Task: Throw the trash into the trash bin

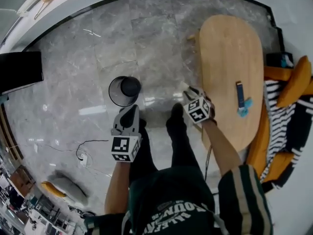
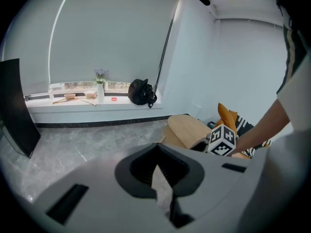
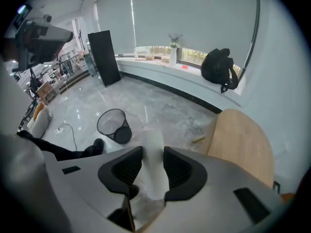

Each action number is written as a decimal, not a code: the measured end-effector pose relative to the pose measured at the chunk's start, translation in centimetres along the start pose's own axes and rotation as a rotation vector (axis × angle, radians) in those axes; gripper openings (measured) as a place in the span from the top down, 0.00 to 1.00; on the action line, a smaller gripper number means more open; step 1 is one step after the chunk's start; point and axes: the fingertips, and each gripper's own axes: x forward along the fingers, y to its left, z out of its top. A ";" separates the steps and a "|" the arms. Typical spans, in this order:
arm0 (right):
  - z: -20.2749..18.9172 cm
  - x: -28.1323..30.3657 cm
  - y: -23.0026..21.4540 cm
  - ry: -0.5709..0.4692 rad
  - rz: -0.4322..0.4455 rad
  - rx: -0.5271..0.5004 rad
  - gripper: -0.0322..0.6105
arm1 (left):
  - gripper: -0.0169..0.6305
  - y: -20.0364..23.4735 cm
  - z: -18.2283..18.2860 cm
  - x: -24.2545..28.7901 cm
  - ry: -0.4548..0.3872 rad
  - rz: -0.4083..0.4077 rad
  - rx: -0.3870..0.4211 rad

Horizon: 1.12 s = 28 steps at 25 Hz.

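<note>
Right gripper (image 3: 153, 152): nearest in its own camera. Its jaws are clamped on a piece of white paper (image 3: 154, 171), the trash, which stands up between the pads. The gripper is held beside the table's edge, probably so the paper can be carried across to the bin.
Left gripper (image 2: 156, 149): the jaws are drawn together at the tips. A pale sliver shows between the pads, and it is unclear whether that is a scrap or just floor. The gripper points down toward the bin.
Person: stands with a dark shoe (image 1: 175, 117) on the grey stone floor (image 1: 146, 38), between table and bin and close to both.
Trash bin (image 1: 116, 93): black mesh, upright and open-topped, on the floor just ahead of the left gripper. The paper is not over it yet.
Table (image 1: 225, 53): oval and wooden, to the person's right. A blue item (image 1: 240, 94) lies on it.
Window sill (image 3: 189, 74): farthest away, holding a black bag (image 3: 218, 69).
</note>
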 end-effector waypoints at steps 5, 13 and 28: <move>7.0 2.0 6.1 -0.064 0.052 0.008 0.74 | 0.97 5.4 -2.1 -2.3 -0.018 0.052 -0.053; 15.0 7.1 16.2 -0.039 0.148 -0.113 0.74 | 0.97 15.4 -6.7 -6.3 -0.015 0.140 -0.120; 18.0 21.2 29.1 -0.002 0.283 -0.214 0.74 | 0.97 27.4 -15.7 -7.4 -0.062 0.291 -0.213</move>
